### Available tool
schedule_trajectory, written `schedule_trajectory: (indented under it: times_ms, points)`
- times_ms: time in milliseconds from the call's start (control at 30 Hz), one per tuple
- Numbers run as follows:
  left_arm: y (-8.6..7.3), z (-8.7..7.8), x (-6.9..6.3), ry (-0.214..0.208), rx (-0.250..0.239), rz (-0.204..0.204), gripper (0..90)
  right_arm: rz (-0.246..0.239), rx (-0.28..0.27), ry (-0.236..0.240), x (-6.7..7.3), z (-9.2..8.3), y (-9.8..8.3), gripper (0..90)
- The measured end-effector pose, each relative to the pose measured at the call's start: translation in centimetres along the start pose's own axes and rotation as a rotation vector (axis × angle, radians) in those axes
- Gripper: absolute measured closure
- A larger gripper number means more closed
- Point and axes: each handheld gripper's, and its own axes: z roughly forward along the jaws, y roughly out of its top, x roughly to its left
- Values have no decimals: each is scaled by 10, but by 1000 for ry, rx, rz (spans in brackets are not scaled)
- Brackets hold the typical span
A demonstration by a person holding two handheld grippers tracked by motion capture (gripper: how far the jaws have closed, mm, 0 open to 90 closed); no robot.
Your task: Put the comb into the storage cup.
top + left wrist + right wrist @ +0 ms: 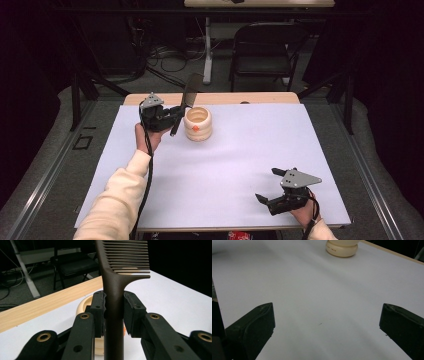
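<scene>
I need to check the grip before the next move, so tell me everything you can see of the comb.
The comb is dark brown, likely plastic, with a long straight handle and a row of thin, even teeth along one side of its upper part. It stands nearly upright, teeth end up. The left gripper is shut on its handle just below the teeth, a black pad pressing each side. In the high view the comb is held above the white table, beside the cream ribbed pot; whether it touches the pot is unclear.

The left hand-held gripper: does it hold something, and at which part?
Yes. The left hand-held gripper holds a dark comb by its handle, just below the teeth, with both pads pressed on it.
</scene>
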Motion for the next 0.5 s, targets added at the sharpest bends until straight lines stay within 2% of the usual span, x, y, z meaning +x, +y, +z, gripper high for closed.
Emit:
schedule_trajectory:
  times_ms: [200,367,500]
  points:
    - [3,3,3,6,-12,-7,720,0,0,-2,0,0,0,0]
    - [6,6,1,12,-23,13,720,0,-1,-5,0,0,0,0]
    - [8,8,2,9,-30,12,720,1,0,-3,0,0,0,0]
